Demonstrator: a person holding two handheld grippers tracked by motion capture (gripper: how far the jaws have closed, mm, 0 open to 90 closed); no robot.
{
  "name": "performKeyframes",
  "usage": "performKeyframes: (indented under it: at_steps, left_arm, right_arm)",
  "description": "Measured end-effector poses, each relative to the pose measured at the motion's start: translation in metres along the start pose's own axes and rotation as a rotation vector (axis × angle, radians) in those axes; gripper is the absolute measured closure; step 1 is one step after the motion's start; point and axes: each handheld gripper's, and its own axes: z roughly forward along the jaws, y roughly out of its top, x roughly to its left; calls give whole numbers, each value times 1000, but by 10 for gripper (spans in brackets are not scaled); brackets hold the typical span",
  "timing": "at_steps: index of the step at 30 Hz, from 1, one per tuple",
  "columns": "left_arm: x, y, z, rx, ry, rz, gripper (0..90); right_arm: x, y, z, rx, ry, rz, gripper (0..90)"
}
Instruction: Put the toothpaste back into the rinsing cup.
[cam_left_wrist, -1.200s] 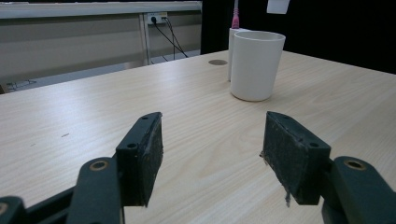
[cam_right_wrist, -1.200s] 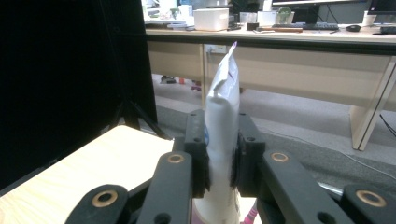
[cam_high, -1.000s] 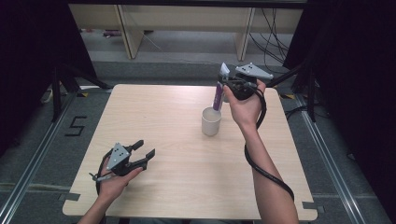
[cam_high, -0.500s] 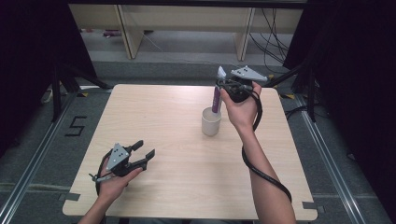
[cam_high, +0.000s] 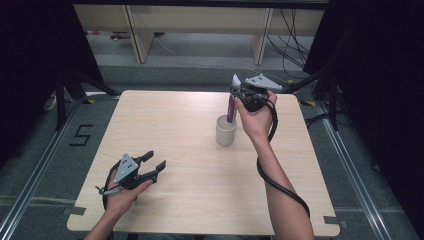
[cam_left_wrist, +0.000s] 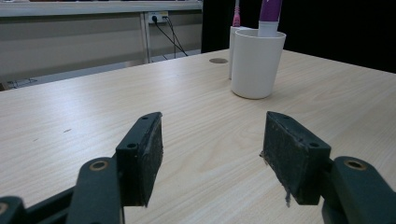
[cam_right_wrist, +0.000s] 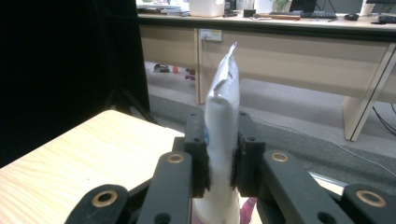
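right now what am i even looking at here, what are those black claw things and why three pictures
A person sits at a pale wooden table holding a hand-operated black two-jaw gripper in each hand. One picture looks down from above; the other two come from cameras riding on each gripper. The right gripper is shut on a white and purple toothpaste tube, held upright with its lower end in a white plastic cup. The left gripper rests near the table's front edge, jaws open, holding nothing.

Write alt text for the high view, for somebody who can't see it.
The right gripper, held in a person's hand, is shut on an upright purple and white tube whose lower end sits in a white cup on a light wooden table. The left gripper rests open near the table's front left corner.
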Motion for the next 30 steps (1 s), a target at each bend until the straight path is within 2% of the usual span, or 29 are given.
performKeyframes:
  at_steps: [4, 5, 6, 8, 10, 11, 14, 16, 17, 20, 21, 23, 24, 25, 27, 28, 30]
  left_arm:
    - [0, 0, 0, -2, 0, -5, 375]
    - [0, 0, 0, -2, 0, -6, 374]
    - [1, 0, 1, -21, -12, 4, 375]
    - [1, 0, 1, -21, -11, 2, 374]
    - [0, 0, -1, 1, 0, -5, 374]
    - [0, 0, -1, 1, -2, -2, 374]
    - [0, 0, 0, 1, -2, -1, 374]
    - [1, 0, 1, -23, -14, 8, 374]
    - [-1, 0, -1, 1, 0, -3, 375]
    - [1, 0, 1, -21, -14, 8, 375]
    - [-1, 0, -1, 3, 0, -2, 374]
    - [-1, 0, 0, 0, -4, 1, 374]
    - [0, 0, 2, -23, -19, 12, 374]
    - [0, 0, 2, -22, -18, 10, 374]
    - [0, 0, 2, -22, -18, 12, 374]
    - [0, 0, 1, -22, -17, 9, 375]
    - [0, 0, 0, -12, -11, 8, 375]
  right_arm:
    - [1, -2, 2, 15, -6, 20, 793]
    - [0, -3, 4, 10, -5, 3, 793]
    - [2, -3, 4, 10, -7, 18, 793]
    - [2, -5, 7, 10, -1, 20, 793]
    - [2, -5, 7, 11, -5, 15, 793]
    - [3, -6, 7, 16, -10, 29, 793]
    - [2, -8, 10, 21, -9, 9, 793]
    - [2, -10, 11, 16, -14, 18, 792]
    - [2, -10, 11, 17, -13, 17, 793]
    - [1, -11, 12, 18, -5, 14, 793]
    - [0, -11, 12, 16, -7, 6, 792]
    - [0, -12, 12, 25, -13, 13, 792]
    - [0, -12, 12, 25, -15, 7, 792]
    - [1, -13, 13, 28, -9, 25, 793]
    - [0, -15, 14, 28, -17, 4, 792]
    - [1, -16, 14, 32, -15, 26, 793]
    - [1, -18, 15, 31, -21, 1, 792]
